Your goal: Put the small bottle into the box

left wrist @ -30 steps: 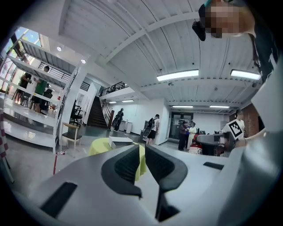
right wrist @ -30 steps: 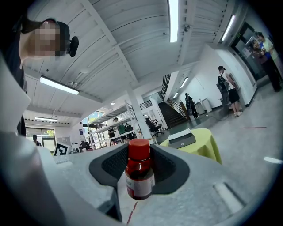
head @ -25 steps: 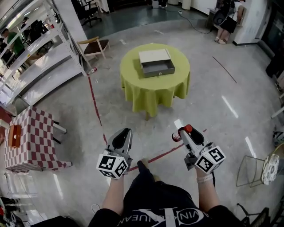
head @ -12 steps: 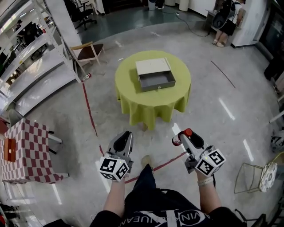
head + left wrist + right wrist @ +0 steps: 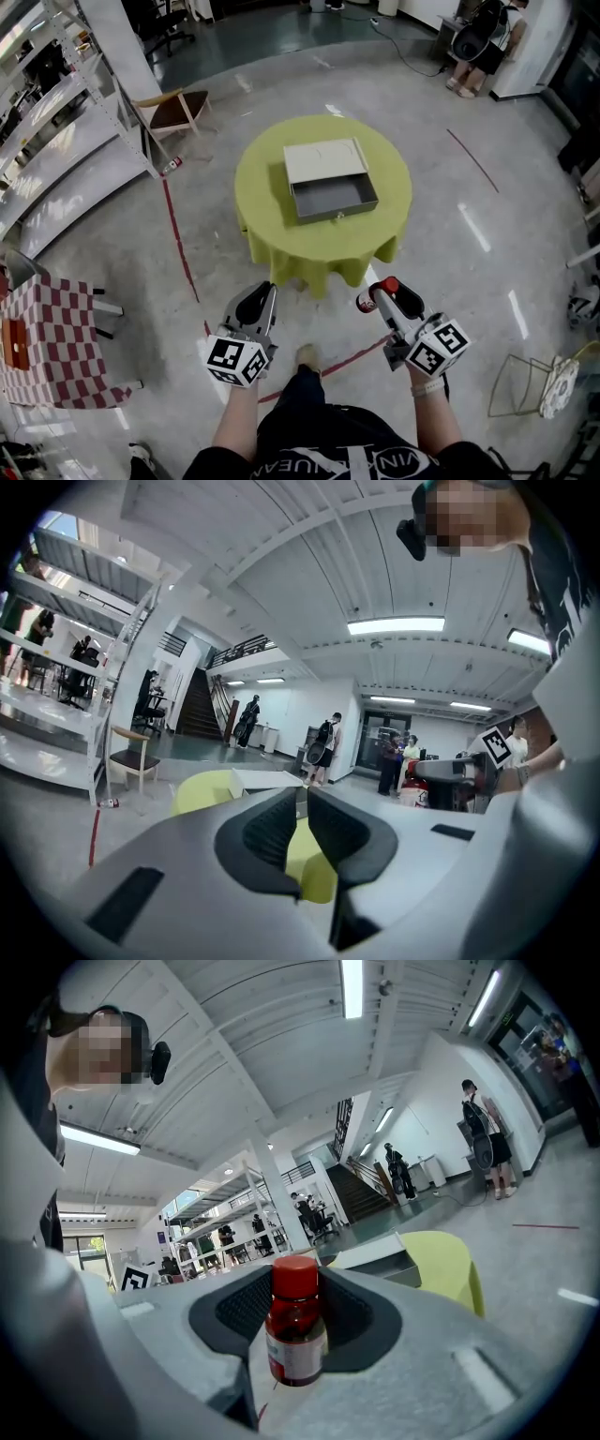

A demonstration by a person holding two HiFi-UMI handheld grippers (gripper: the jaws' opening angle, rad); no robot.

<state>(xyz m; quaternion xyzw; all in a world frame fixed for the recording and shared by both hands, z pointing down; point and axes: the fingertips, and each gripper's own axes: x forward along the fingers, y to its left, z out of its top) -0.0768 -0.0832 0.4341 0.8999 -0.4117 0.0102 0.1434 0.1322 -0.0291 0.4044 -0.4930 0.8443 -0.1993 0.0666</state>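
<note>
Right claw (image 5: 296,1307) is pinching the small bottle (image 5: 295,1344) across its body, with the red cap (image 5: 295,1277) poking clear above the pads. Left claw (image 5: 302,803) is pressed all but together, with nothing in it. The box (image 5: 339,216) sits open on the round green worktop (image 5: 262,183), well ahead of both claws, so the bottle hangs out over the floor (image 5: 487,169), nowhere near its target. Here's the danger: it's a smooth round body held by two pads, and a jolt on the approach could let it swivel or slip and drop to the floor. Come in too low and the bottle may clip the box's front wall. Let go too high and it likely bounces or topples inside.
</note>
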